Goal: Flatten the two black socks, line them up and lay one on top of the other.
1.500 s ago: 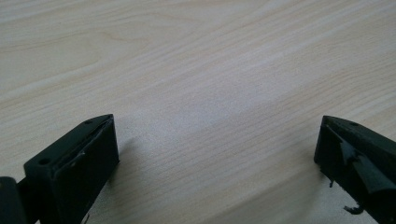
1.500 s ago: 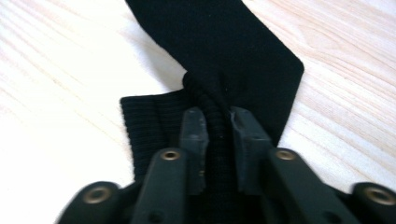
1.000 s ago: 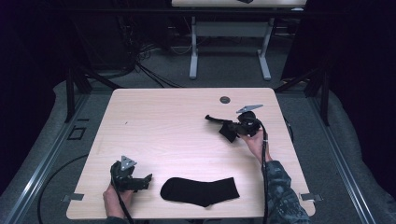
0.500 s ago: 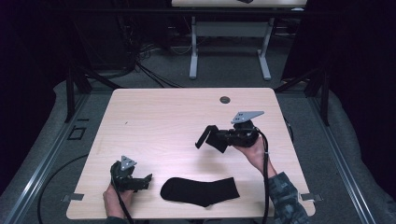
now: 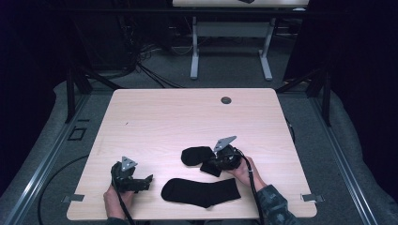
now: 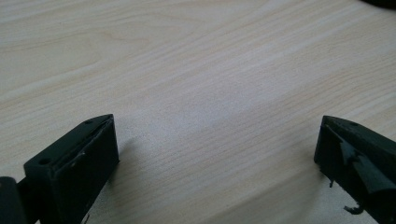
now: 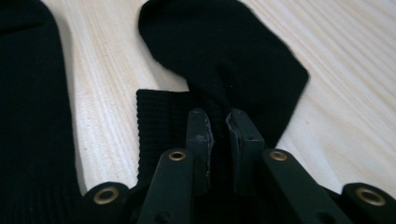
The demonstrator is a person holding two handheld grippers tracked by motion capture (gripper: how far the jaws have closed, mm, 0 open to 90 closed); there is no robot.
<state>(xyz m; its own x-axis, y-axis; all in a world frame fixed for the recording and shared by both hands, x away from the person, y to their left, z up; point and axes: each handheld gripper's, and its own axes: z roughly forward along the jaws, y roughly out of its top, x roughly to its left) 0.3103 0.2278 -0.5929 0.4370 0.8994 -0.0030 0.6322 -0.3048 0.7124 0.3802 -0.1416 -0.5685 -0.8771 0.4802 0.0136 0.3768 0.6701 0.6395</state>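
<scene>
A black sock [image 5: 201, 192] lies flat near the table's front edge. A second black sock [image 5: 196, 155] lies crumpled on the wood just behind it, with its ribbed cuff folded under my right gripper [image 5: 209, 165]. In the right gripper view the right gripper [image 7: 219, 121] has its jaws close together with this sock's [image 7: 224, 56] fabric pinched between the pads; the jaws have just been opening a little. The flat sock [image 7: 28, 116] runs along that view's left. My left gripper [image 5: 146, 182] rests at the front left, open, with bare wood between its jaws [image 6: 217, 154].
The light wooden table [image 5: 187, 117] has a dark cable grommet [image 5: 226, 100] near its far edge. Behind it stand another table's white legs [image 5: 230, 56] and floor cables [image 5: 145, 65]. Metal rails run along the floor on both sides.
My right gripper carried the second sock from the right middle of the table toward the front and down onto the wood beside the flat sock. The left gripper stayed still.
</scene>
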